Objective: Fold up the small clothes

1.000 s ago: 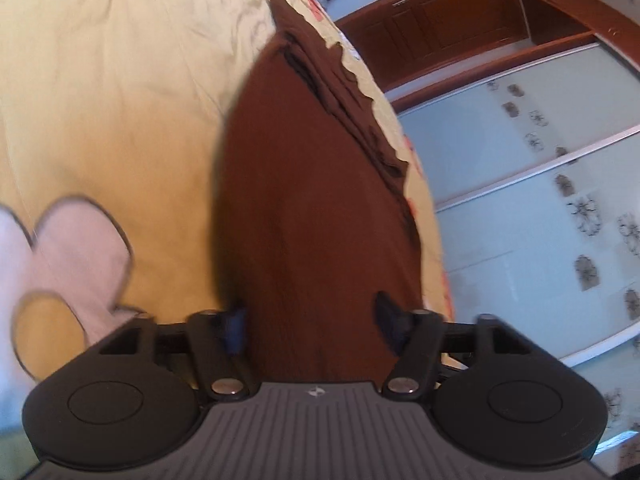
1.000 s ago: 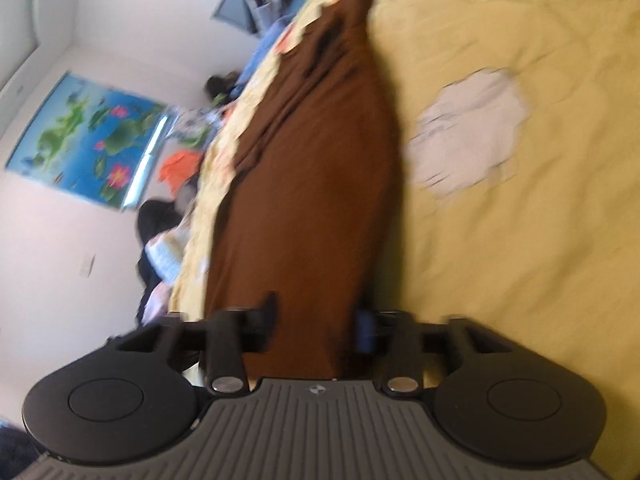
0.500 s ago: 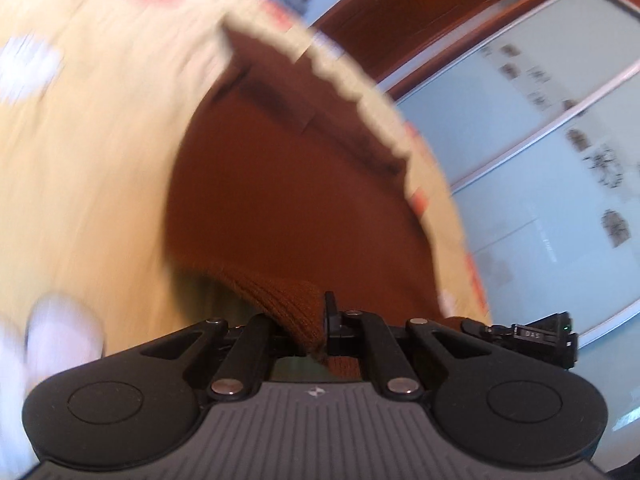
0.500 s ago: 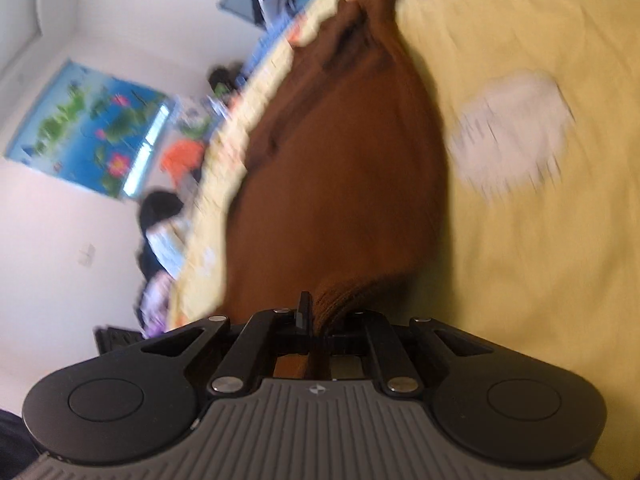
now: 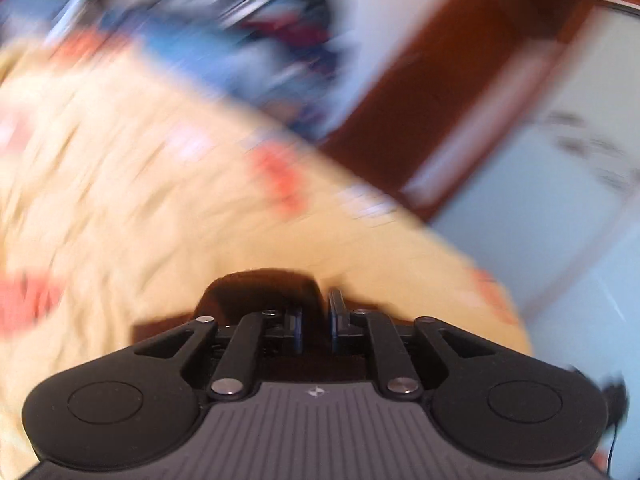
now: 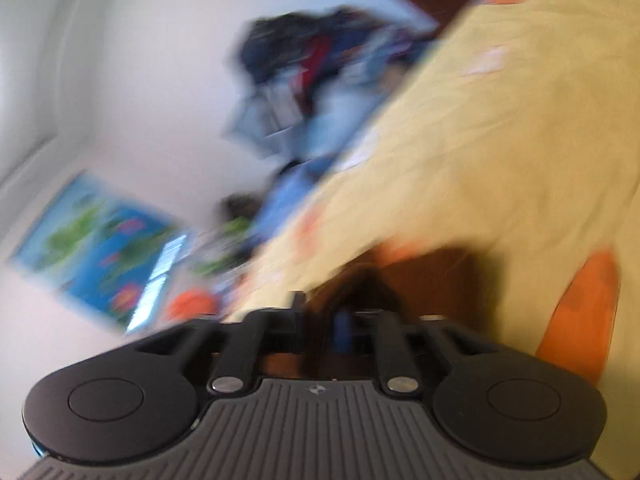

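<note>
The brown garment [image 5: 260, 292] now lies bunched just in front of both grippers, near the far edge of the yellow bedsheet [image 5: 120, 200]. 1 second ago it lay stretched long across the sheet; both hems were carried over, so I judge the first fold is almost made. The left gripper [image 5: 315, 322] has its jaws nearly closed and opening, cloth still between them. The right gripper [image 6: 320, 320] is opening too, brown cloth between its jaws, seemingly released. Both views are blurred.
</note>
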